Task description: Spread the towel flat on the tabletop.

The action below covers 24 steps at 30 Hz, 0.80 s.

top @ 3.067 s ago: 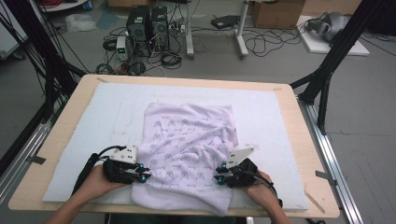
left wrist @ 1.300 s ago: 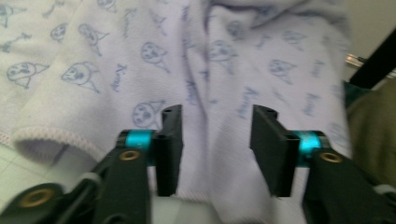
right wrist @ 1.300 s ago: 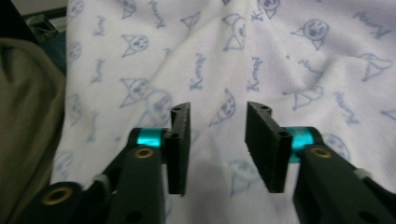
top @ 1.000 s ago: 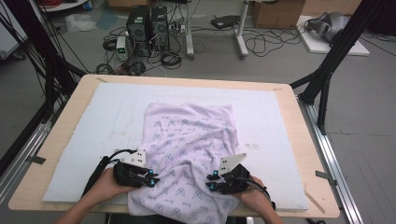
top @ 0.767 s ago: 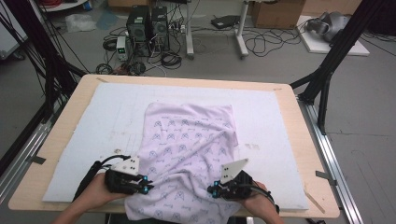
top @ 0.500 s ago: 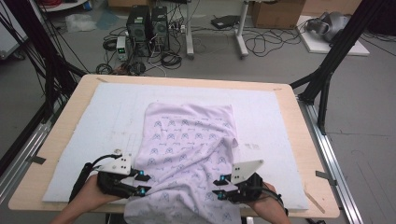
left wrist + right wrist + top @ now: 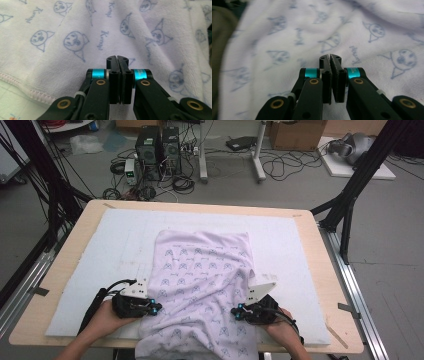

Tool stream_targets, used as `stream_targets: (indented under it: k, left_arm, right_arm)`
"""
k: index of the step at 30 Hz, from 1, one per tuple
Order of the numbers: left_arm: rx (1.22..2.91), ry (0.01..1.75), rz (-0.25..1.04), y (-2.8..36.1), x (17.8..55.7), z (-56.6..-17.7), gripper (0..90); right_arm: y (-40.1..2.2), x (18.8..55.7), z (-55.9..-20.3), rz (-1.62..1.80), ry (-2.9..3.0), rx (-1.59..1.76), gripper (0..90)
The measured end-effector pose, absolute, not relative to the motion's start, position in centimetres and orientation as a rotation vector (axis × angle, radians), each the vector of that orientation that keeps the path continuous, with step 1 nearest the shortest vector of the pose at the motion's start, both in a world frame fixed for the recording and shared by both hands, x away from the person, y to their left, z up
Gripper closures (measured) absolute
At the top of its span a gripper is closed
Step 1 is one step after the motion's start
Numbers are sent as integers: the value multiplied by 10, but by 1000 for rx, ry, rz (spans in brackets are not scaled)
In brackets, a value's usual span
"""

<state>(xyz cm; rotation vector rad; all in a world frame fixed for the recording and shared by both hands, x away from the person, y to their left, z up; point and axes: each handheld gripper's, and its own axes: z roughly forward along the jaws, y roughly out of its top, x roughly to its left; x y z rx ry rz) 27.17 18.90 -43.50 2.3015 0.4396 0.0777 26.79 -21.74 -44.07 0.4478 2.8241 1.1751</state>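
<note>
A pale lilac towel (image 7: 202,285) printed with small cartoon faces lies spread on the white foam mat (image 7: 90,270) that covers the wooden desk (image 7: 320,255). Its far edge sits flat near the middle of the mat, and its near end hangs over the front edge of the desk between the person's forearms. The left gripper (image 7: 155,308) sits at the towel's left hem, close to the near edge of the mat, and points toward the centre. The right gripper (image 7: 235,312) sits at the towel's right side, where the cloth forms a raised fold running toward the far right corner. In the left gripper view, the 2 black jaws (image 7: 117,60) have just been closing and now stand pressed together, with no cloth visible between the pads; the stitched hem of the towel runs across the lower left of that view. In the right gripper view, the jaws (image 7: 330,58) have likewise just been closing and now meet at the tips; no cloth shows between them, and the towel lies rumpled directly beyond them.
</note>
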Motion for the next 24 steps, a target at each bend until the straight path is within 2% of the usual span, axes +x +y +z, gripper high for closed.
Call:
stream_targets:
  k: [4, 5, 6, 7, 8, 10, 13, 15, 16, 17, 18, 24]
  left_arm:
    - [2260, 430, 85, 201, 256, -425, 876]
    - [2262, 434, 96, 204, 254, -423, 846]
    - [2259, 462, 117, 206, 253, -422, 758]
    - [2262, 491, 130, 207, 253, -422, 656]
    - [2256, 501, 128, 207, 255, -422, 623]
    - [2269, 516, 134, 205, 258, -425, 573]
    - [2294, 502, 126, 194, 261, -434, 611]
    - [2306, 466, 140, 190, 262, -437, 728]
    - [2308, 469, 121, 189, 263, -437, 820]
    - [2310, 467, 116, 190, 264, -437, 848]
    - [2303, 473, 110, 190, 264, -437, 861]
    - [2270, 487, 125, 210, 254, -427, 865]
  right_arm:
    - [-219, 249, -436, 1226, 2869, 363, 880]
    - [-221, 243, -432, 1270, 2850, 351, 869]
    - [-222, 240, -427, 1277, 2823, 346, 832]
    - [-224, 240, -424, 1260, 2799, 355, 759]
    - [-225, 241, -421, 1224, 2769, 377, 691]
    - [-227, 250, -421, 1180, 2754, 428, 624]
    - [-224, 261, -431, 1151, 2754, 460, 617]
    - [-221, 264, -438, 1111, 2783, 470, 679]
    - [-221, 266, -440, 1141, 2784, 471, 759]
    - [-222, 266, -440, 1146, 2794, 482, 811]
    - [-222, 265, -440, 1148, 2806, 466, 869]
    - [-231, 244, -433, 1164, 2892, 348, 876]
